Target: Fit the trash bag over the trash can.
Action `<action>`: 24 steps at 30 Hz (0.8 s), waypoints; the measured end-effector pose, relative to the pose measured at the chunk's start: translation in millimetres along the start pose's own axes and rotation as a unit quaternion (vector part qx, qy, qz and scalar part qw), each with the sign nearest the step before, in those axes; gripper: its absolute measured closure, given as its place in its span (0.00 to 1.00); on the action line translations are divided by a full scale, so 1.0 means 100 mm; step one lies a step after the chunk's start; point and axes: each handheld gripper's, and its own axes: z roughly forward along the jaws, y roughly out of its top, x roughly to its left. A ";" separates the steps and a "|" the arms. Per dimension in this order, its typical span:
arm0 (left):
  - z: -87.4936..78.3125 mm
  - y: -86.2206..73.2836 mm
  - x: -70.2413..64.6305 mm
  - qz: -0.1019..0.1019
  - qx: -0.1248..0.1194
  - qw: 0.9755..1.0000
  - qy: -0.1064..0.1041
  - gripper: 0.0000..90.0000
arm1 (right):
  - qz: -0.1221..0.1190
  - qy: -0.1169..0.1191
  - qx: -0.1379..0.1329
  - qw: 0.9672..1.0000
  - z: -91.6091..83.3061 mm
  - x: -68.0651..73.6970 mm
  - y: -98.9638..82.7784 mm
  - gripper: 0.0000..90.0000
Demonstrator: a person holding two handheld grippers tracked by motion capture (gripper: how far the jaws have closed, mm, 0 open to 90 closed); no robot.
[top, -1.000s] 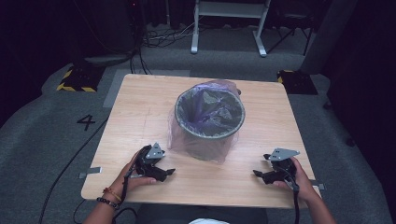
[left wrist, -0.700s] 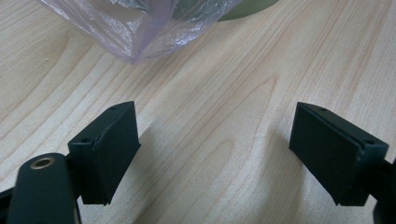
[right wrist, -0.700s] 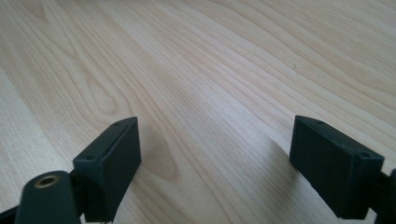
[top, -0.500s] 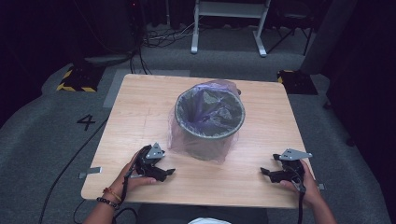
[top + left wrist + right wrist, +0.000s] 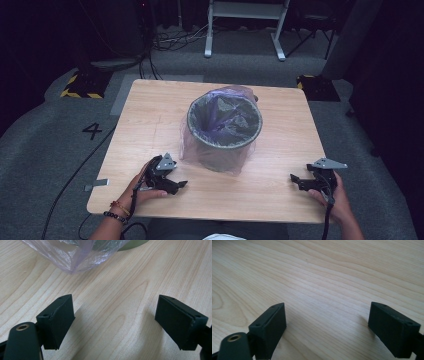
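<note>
A person rests two hand-held grippers on a wooden bench (image 5: 150, 115), one on either side of a grey bin (image 5: 224, 131) lined with a loose purple bag (image 5: 200, 150). The left gripper (image 5: 181, 185) lies with its jaws spread wide and empty; the bag's hanging skirt sits just ahead of them and toward the left jaw, near but apart, its crinkled fold (image 5: 75, 257) resting on the wood. The right gripper (image 5: 295, 178) is likewise parted and holds nothing, with bare wood between and beyond its jaws and the bin well off to one side. Flanking the bin this way appears to leave each hand free to reach the liner from its own side. Open bench lies ahead of both pairs of jaws, though the near edge runs close behind the hands and the right gripper sits near the bench's right edge, leaving little room to draw back.
</note>
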 end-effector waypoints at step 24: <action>0.01 0.01 0.01 0.001 0.001 1.000 0.000 0.17 | 0.007 -0.010 0.001 1.000 0.00 -0.04 0.00 0.16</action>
